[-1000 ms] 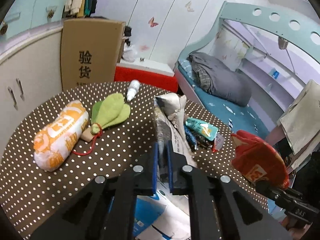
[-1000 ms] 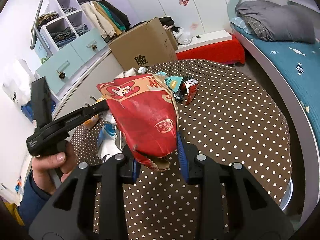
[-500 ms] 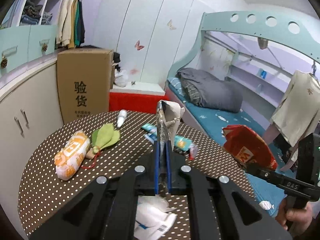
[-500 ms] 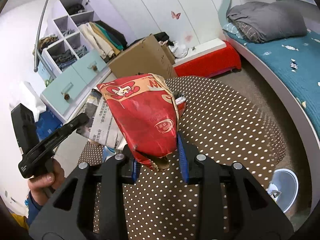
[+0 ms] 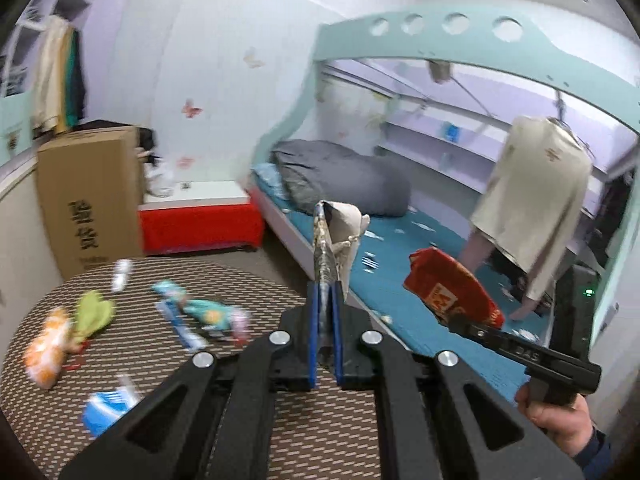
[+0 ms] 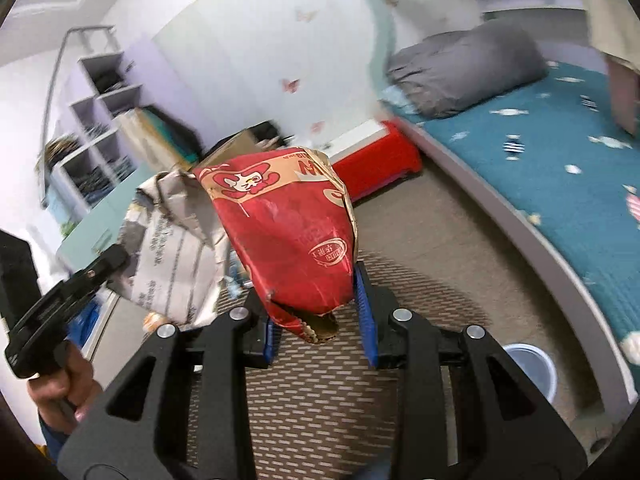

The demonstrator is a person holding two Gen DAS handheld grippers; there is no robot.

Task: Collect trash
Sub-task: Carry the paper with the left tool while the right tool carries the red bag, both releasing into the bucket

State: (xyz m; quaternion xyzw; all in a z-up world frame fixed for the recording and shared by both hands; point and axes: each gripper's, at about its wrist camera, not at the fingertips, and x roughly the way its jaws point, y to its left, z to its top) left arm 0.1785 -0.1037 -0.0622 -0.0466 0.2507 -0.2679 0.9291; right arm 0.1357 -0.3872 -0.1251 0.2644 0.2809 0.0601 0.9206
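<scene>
My left gripper (image 5: 325, 294) is shut on a crumpled newspaper (image 5: 326, 248), seen edge-on and lifted above the brown dotted round table (image 5: 168, 364). In the right wrist view the same newspaper (image 6: 172, 240) hangs at the left from the left gripper (image 6: 114, 258), held by a hand (image 6: 60, 388). My right gripper (image 6: 318, 312) is shut on the lower end of a red paper snack bag (image 6: 292, 232), held upright in the air. In the left wrist view, that red bag (image 5: 452, 296) floats at the right over the bed's edge.
On the table lie an orange packet (image 5: 44, 352), a green pouch (image 5: 94, 312), a teal wrapper (image 5: 204, 310), a small white bottle (image 5: 120, 274) and a blue-white package (image 5: 108, 404). A blue-rimmed bin (image 6: 528, 364) stands on the floor by the bed (image 6: 560, 168). A cardboard box (image 5: 88, 200) stands behind.
Both grippers rose and swung right, away from the table toward the bed, each keeping its load. The newspaper came off the table. The floor bin has come into the right wrist view.
</scene>
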